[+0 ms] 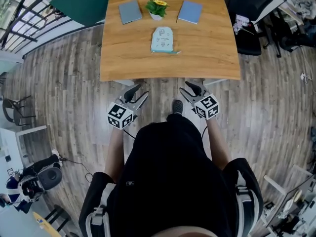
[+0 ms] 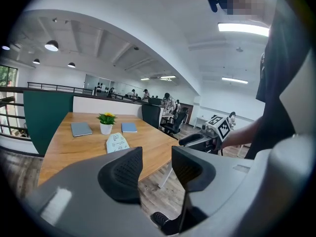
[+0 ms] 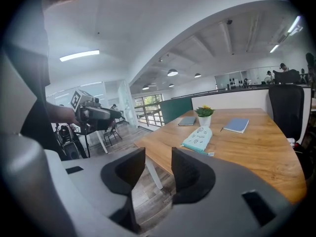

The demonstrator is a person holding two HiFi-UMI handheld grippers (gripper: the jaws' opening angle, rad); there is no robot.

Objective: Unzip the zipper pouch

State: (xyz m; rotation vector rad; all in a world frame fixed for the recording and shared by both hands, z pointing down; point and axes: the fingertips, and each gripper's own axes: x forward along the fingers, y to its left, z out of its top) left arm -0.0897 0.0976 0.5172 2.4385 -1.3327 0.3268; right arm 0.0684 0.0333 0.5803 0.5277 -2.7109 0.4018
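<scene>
open tabletop (image 1: 123, 58) before the pouch (image 1: 162, 38), plant (image 1: 157, 7) and notebooks (image 1: 130, 11) behind

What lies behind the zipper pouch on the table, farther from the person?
A small potted plant stands straight behind the zipper pouch, flanked by a grey notebook on the left and a blue notebook on the right. The pouch covers the table beneath it.

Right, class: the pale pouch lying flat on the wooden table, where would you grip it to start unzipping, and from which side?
Probably the pull tab sticking out at the right end of its teal zipper edge, which faces the person. The zipper pouch lies flat on the table, so come low from the near side with the right gripper.
</scene>
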